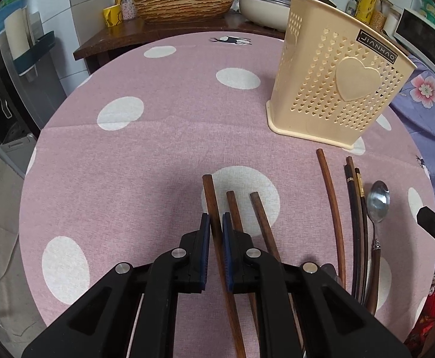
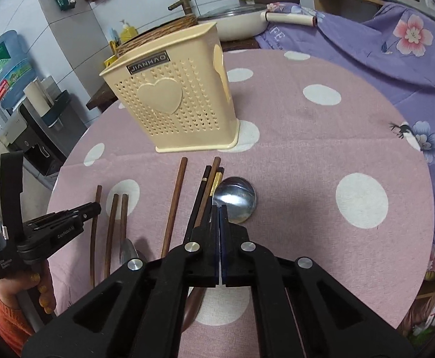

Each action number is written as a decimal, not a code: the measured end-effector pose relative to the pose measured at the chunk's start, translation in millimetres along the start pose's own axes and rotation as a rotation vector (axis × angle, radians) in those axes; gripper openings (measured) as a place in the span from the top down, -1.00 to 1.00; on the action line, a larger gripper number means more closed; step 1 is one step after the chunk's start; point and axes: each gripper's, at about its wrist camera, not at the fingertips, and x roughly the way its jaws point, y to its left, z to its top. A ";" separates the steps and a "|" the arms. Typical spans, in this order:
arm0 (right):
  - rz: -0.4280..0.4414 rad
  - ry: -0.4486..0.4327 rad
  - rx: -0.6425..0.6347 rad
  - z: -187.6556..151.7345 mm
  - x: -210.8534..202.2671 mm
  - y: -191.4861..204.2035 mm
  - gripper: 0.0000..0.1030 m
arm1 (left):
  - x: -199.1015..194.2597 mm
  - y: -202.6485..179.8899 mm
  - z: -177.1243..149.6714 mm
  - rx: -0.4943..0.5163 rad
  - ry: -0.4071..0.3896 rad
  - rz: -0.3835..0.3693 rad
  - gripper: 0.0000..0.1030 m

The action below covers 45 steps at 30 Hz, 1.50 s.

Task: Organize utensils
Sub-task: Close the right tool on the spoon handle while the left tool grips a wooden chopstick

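Chopsticks and spoons lie in a loose row on our pink dotted tablecloth point(image 1: 157, 149), with the cream perforated holder point(image 1: 333, 89) standing upright beyond them, nearer the far edge. Our left gripper point(image 1: 216, 226) sits low over the leftmost brown chopstick point(image 1: 210, 197); the stick runs straight through the narrow gap between the two blue pads, which press against it on both sides, so we take it as clamped. Two more brown chopsticks point(image 1: 235, 208) lie just to the right of that gripper, outside the fingers.

Further right we see a single long brown chopstick point(image 1: 329, 191), then a tight bundle of dark chopsticks point(image 1: 353, 191), with the steel spoon point(image 1: 378, 200) just beside them.

Our right gripper point(image 2: 219, 211) hovers above that bundle, its pads closed together with nothing visibly between them. The spoon bowl point(image 2: 235, 200) lies just ahead of the fingertips and slightly right; the dark chopsticks pass under the left finger point(image 2: 208, 220). A second spoon point(image 2: 127, 252) rests among the brown sticks to the left.
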 end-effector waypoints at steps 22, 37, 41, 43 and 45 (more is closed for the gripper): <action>-0.177 0.108 0.104 6.2 63.1 4.7 0.19 | 2.4 6.4 1.5 -0.017 0.009 -0.006 0.85; -0.253 0.093 0.090 13.1 81.1 21.0 -0.08 | 8.9 9.8 -0.1 -0.022 0.018 -0.008 0.85; -0.237 0.087 0.091 13.2 79.2 16.7 0.08 | 9.3 9.3 -0.1 -0.025 0.020 -0.009 0.85; -0.230 0.090 0.081 13.6 79.8 15.8 0.08 | 9.9 8.7 0.2 -0.026 0.020 -0.009 0.85; -0.213 0.087 0.080 12.7 78.6 13.5 0.08 | 9.7 8.0 0.1 -0.026 0.020 -0.011 0.85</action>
